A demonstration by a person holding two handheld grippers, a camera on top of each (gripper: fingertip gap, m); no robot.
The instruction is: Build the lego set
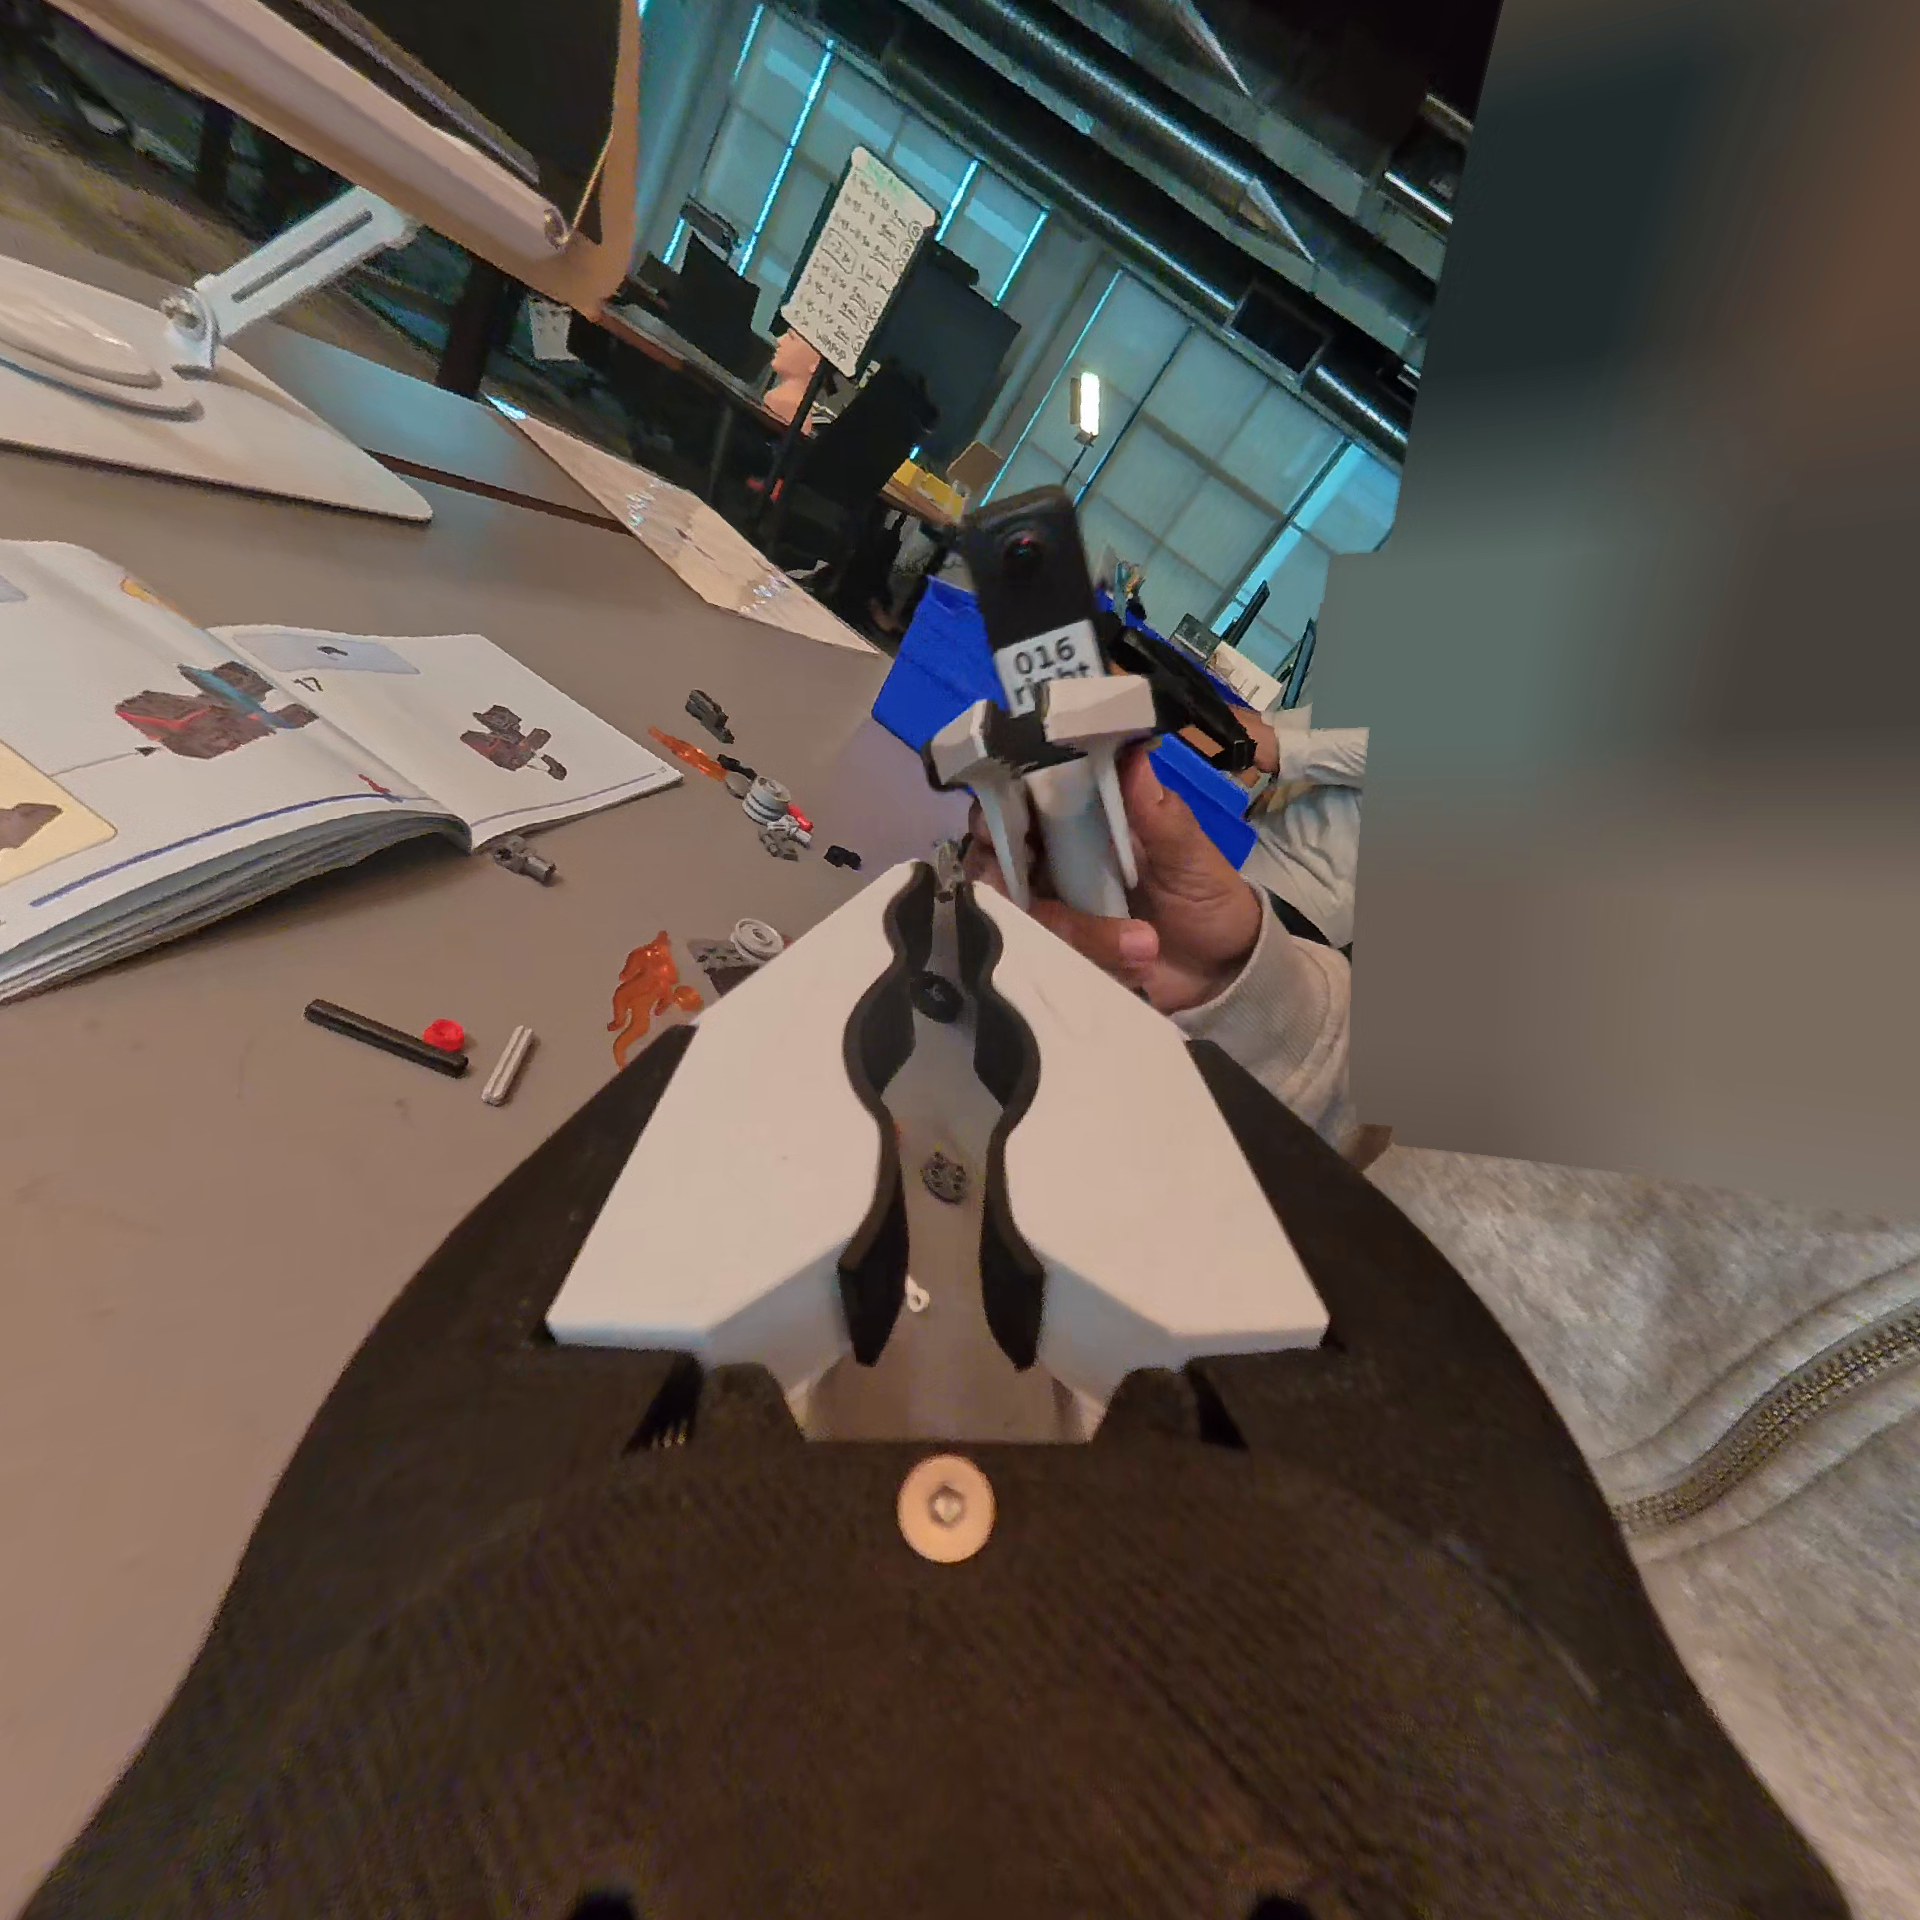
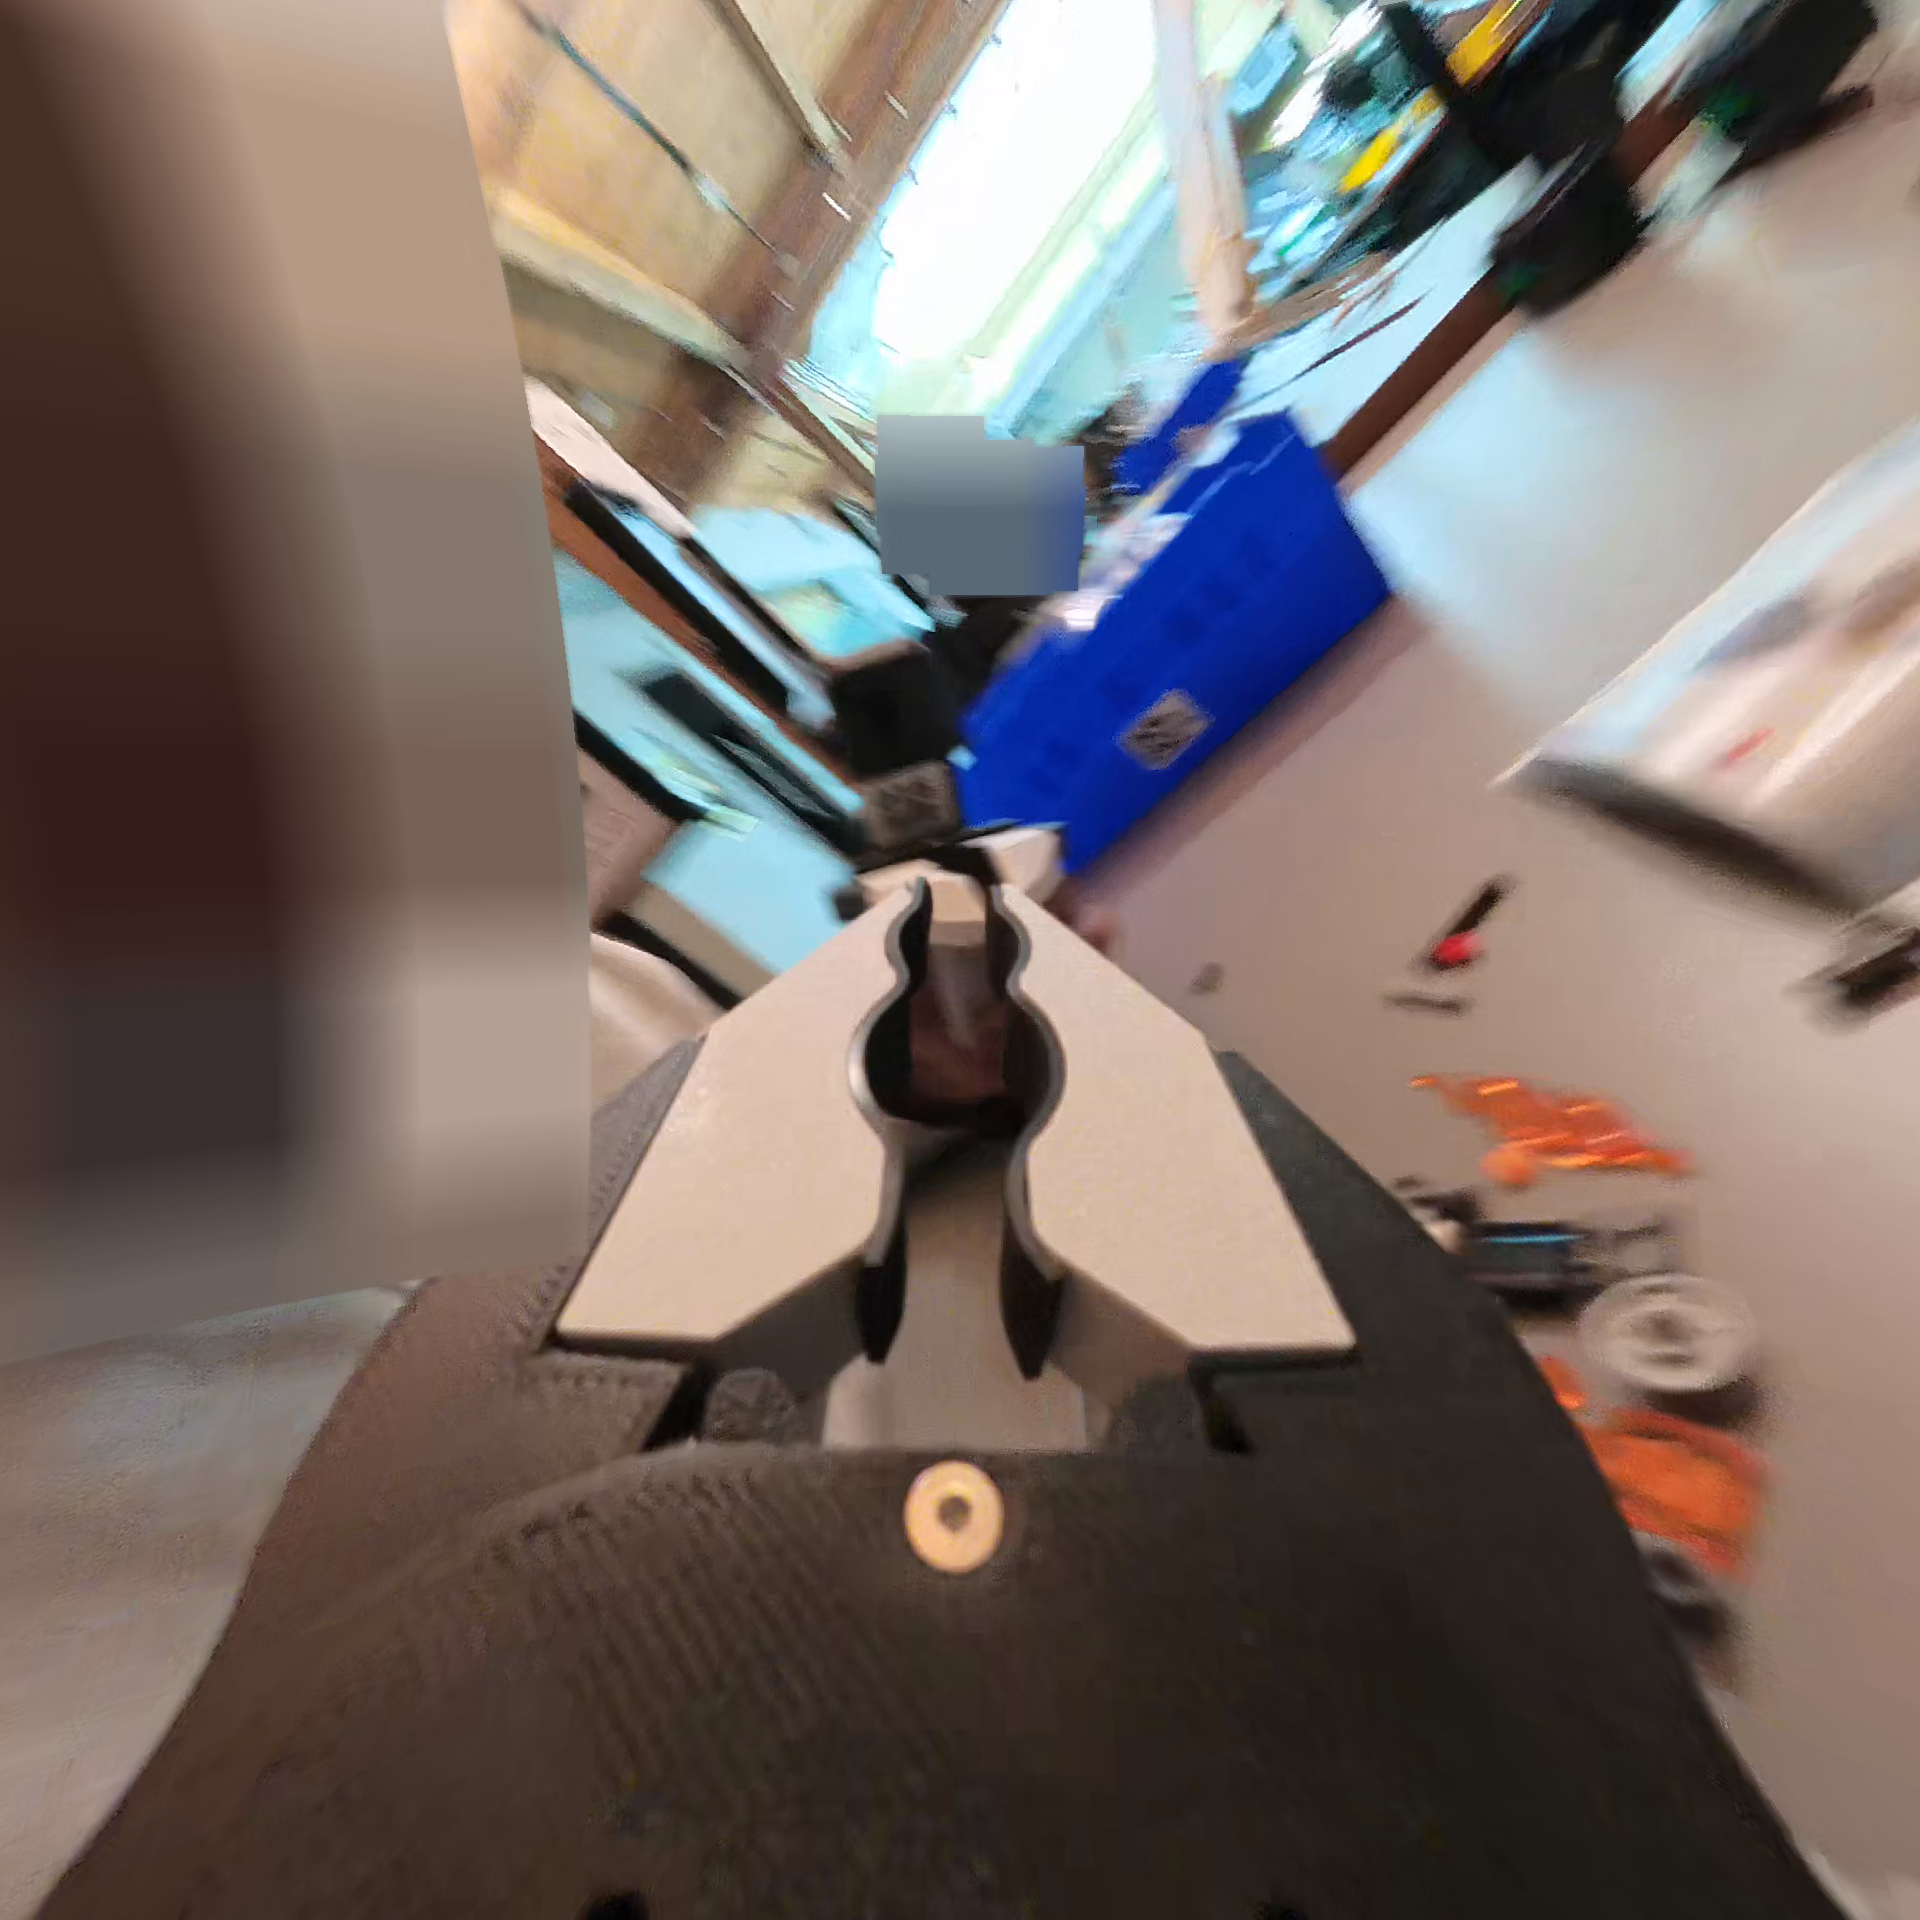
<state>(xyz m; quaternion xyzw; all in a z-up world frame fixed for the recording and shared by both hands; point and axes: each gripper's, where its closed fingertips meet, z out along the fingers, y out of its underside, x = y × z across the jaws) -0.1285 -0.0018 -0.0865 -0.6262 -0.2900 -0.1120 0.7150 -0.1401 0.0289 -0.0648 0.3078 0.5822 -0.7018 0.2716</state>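
Note:
My left gripper [image 1: 940, 873] is raised over the grey table [image 1: 208, 1247], its jaws nearly together and pinching a small grey lego piece [image 1: 948, 860] at the tips. My right gripper [image 1: 1039, 743], held in a hand [image 1: 1174, 894], hangs just beyond and above those tips, facing back at the left camera. The right wrist view is motion-blurred. There the right gripper [image 2: 958, 894] has its jaws close together, with a pale shape between the tips that I cannot tell apart from the left gripper beyond. Loose pieces lie on the table: a black axle [image 1: 384, 1039], a red stud [image 1: 444, 1034] and an orange flame [image 1: 649, 992].
An open instruction booklet [image 1: 312, 748] lies at the left, with a white lamp base [image 1: 156, 416] behind it. More small pieces [image 1: 774, 805] lie past the booklet. A blue bin [image 1: 951, 665] stands behind the right gripper. A grey sleeve [image 1: 1662, 1351] fills the lower right. My hands' fingertips stand some 5 centimeters from each other. The black axle [image 1: 384, 1039] is about 12 centimeters from my left fingertips. It is also in sight in the right wrist view [image 2: 1463, 927].

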